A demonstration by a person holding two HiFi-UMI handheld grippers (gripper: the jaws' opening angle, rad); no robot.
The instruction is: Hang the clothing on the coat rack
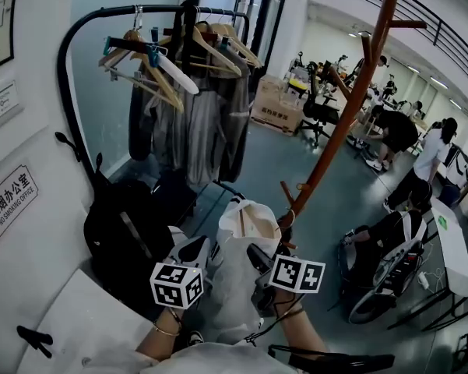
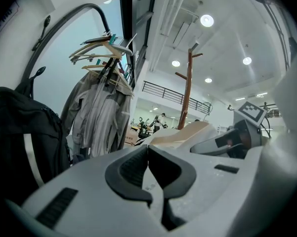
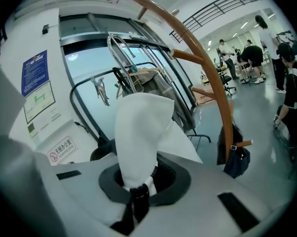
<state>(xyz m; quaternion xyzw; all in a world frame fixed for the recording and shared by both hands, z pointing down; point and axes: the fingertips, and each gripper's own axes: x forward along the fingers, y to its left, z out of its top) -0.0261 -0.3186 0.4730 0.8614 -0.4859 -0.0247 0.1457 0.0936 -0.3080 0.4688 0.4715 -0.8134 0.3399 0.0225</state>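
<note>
A white garment (image 1: 237,279) hangs between my two grippers in the head view, its collar up near the foot of the brown wooden coat rack (image 1: 350,107). My left gripper (image 1: 205,249) is at the garment's left shoulder. In the left gripper view its jaws (image 2: 148,149) are shut, pads meeting at the cloth's edge (image 2: 188,132). My right gripper (image 1: 257,257) is shut on a bunched fold of the garment (image 3: 141,132), which rises out of the jaws (image 3: 138,181). The coat rack (image 3: 215,78) curves up just beyond, its pegs above the cloth.
A black clothes rail (image 1: 78,45) with wooden hangers and grey jackets (image 1: 195,107) stands to the left. A black backpack (image 1: 124,232) sits below it. A dark bag (image 3: 237,162) hangs on a low rack peg. People (image 1: 432,154) and office chairs are at the right.
</note>
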